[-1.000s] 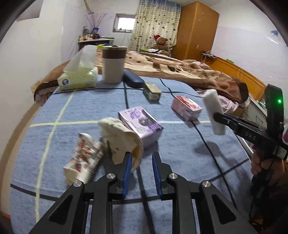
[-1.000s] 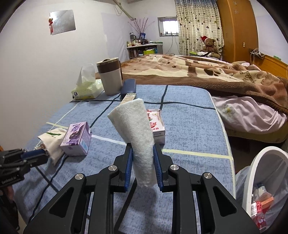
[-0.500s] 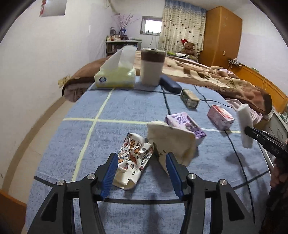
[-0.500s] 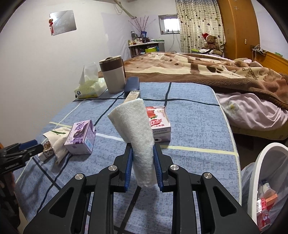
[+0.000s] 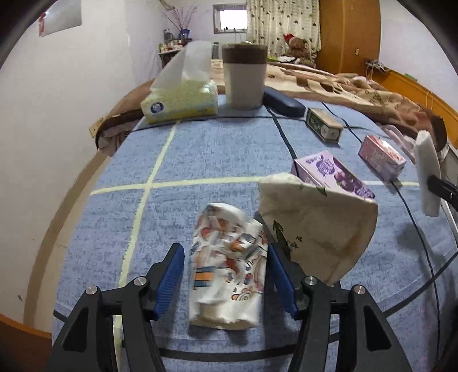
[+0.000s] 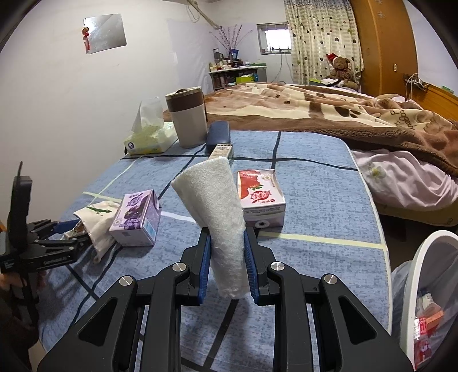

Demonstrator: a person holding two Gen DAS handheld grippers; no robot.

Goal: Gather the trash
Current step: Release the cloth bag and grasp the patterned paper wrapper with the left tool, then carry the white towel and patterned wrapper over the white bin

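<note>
bin [image 6: 412,289] (with trash inside) shows only from right tongs [image 6: 226,274].

Soft, even daylight fills both views; the window [image 5: 231,20] at the far wall is blown out to white and is probably the main source. Shadows on the bed [image 5: 200,160] are faint and short, lying close under the boxes. A shiny sheet [image 6: 104,33] on the wall throws a pale glare. The left view is slightly smeared, most on the wrapper [image 5: 227,266] between the claw fingers; the right view is sharper. Fisheye bending curves the bed's edges, and black vignette fills the corners.
</note>
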